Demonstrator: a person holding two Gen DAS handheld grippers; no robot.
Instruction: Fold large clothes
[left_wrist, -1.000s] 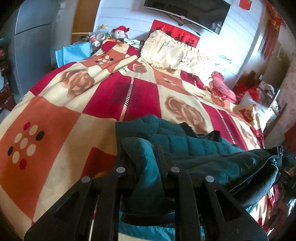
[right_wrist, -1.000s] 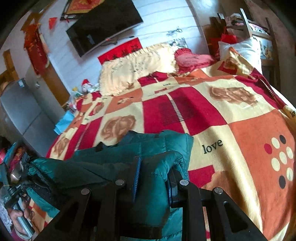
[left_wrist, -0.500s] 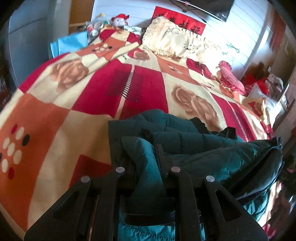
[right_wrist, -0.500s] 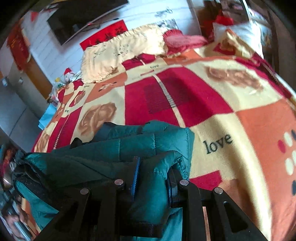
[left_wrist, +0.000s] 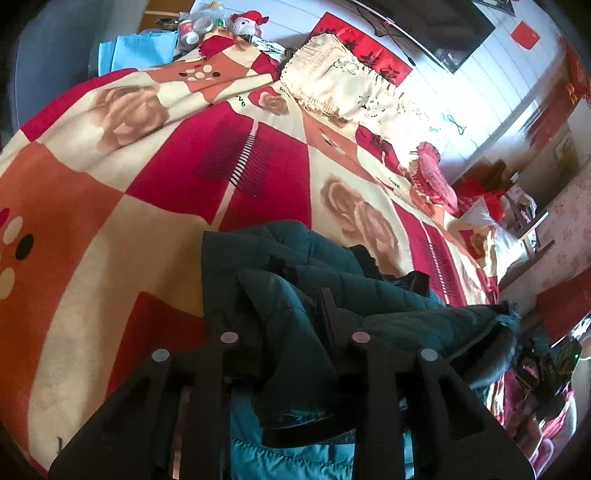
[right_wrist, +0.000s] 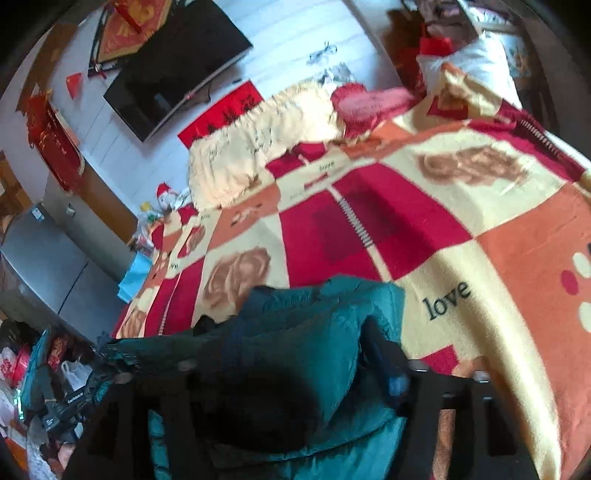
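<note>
A dark teal quilted jacket (left_wrist: 369, 295) lies bunched on the near part of a bed under a red, orange and cream blanket (left_wrist: 147, 192). My left gripper (left_wrist: 284, 314) is shut on a fold of the jacket, with fabric draped over its fingers. In the right wrist view the jacket (right_wrist: 303, 332) fills the near centre. My right gripper (right_wrist: 295, 369) has its fingers spread wide, with the jacket fabric lying loose between them. This view is blurred.
A cream fringed pillow (left_wrist: 340, 85) and a pink pillow (left_wrist: 432, 177) lie at the head of the bed. A TV (right_wrist: 173, 66) hangs on the white wall. A grey cabinet (right_wrist: 40, 266) and floor clutter (right_wrist: 44, 387) stand left of the bed.
My right gripper has opened and let go of the jacket fold. Both grippers have moved lower and nearer to the bed. My left gripper keeps its hold.
</note>
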